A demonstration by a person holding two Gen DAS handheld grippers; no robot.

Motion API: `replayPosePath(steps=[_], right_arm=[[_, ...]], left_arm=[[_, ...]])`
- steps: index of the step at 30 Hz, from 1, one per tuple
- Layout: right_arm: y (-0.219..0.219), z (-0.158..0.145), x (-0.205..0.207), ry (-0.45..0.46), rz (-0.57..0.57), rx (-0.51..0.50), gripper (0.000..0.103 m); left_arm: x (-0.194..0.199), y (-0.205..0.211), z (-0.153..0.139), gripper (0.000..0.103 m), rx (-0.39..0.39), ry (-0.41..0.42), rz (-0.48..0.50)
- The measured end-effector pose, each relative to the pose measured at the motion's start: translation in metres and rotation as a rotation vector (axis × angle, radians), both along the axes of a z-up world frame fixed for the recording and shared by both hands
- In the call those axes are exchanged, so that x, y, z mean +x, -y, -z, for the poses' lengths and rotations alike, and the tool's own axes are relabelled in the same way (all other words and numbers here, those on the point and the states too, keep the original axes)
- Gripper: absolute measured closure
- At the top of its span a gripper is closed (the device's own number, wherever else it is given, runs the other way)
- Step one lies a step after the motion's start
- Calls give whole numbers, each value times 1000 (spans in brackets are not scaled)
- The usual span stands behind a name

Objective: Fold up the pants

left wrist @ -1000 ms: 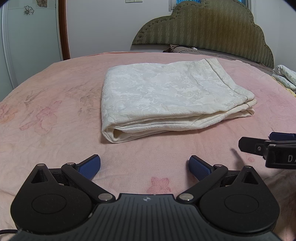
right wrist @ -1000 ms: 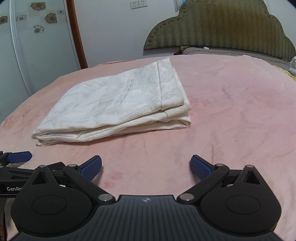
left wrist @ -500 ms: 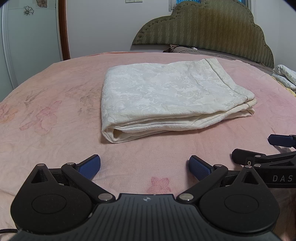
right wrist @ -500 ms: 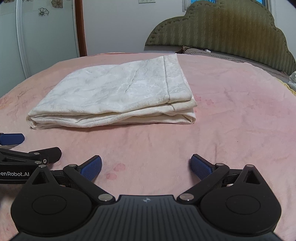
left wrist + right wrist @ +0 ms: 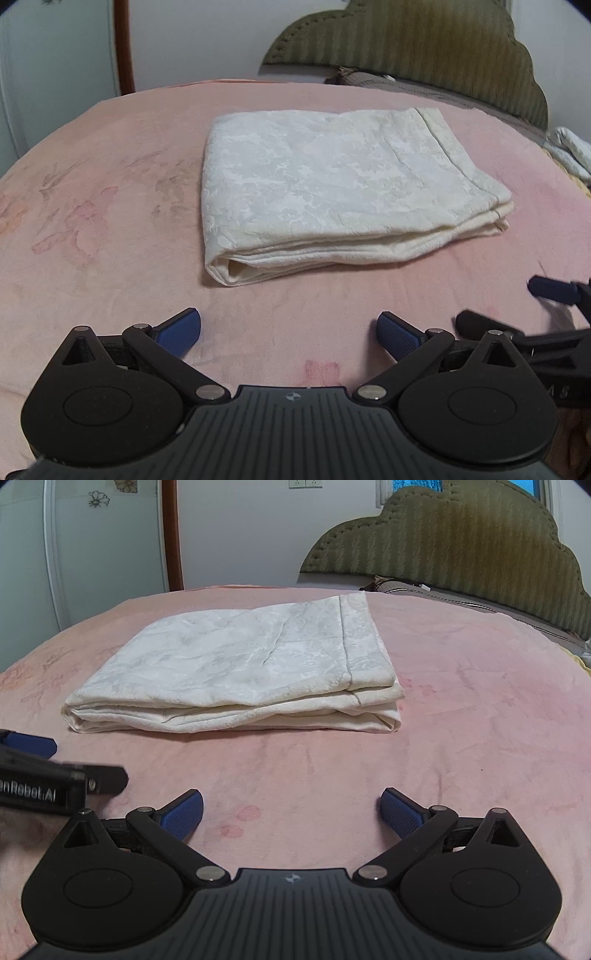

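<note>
- Comparing with half a second earlier, the folded cream pants [image 5: 332, 192] lie unmoved on the pink blanket [image 5: 92, 229], while the right wrist view now sits a little lower and nearer to them.
- Seen from the left wrist, the right hand-held gripper [image 5: 532, 306] at the right edge has slid slightly closer to the left one; its motion blurs it.
- Lying flat in several layers, the pants [image 5: 236, 672] rest mid-bed, between both grippers and the olive headboard [image 5: 461, 542].
- Their long axis runs side to side across the bed; the rounded fold faces left, the hemmed layered edges face right toward the headboard's end.
- Left hand-held gripper [image 5: 288, 328]: fingers spread wide, empty, just short of the pants' near edge.
- Right hand-held gripper [image 5: 291, 808]: fingers likewise spread wide, holding nothing, near that same edge.
</note>
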State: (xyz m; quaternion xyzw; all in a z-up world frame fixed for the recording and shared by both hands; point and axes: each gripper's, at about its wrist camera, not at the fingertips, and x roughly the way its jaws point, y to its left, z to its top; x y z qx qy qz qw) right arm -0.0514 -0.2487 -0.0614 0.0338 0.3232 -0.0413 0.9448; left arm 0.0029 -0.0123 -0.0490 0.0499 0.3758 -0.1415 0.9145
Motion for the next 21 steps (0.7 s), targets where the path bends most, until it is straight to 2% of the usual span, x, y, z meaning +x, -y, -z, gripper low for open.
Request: replayPosePath(steps=[3,21], right_arm=[[-1,0,0,-5,-1,-3,0],[2,1,0,-6,1,14,0]], left_arm=[[-3,3,2,0,17,37,-11],[-5,5,5,0,28,76,-39]])
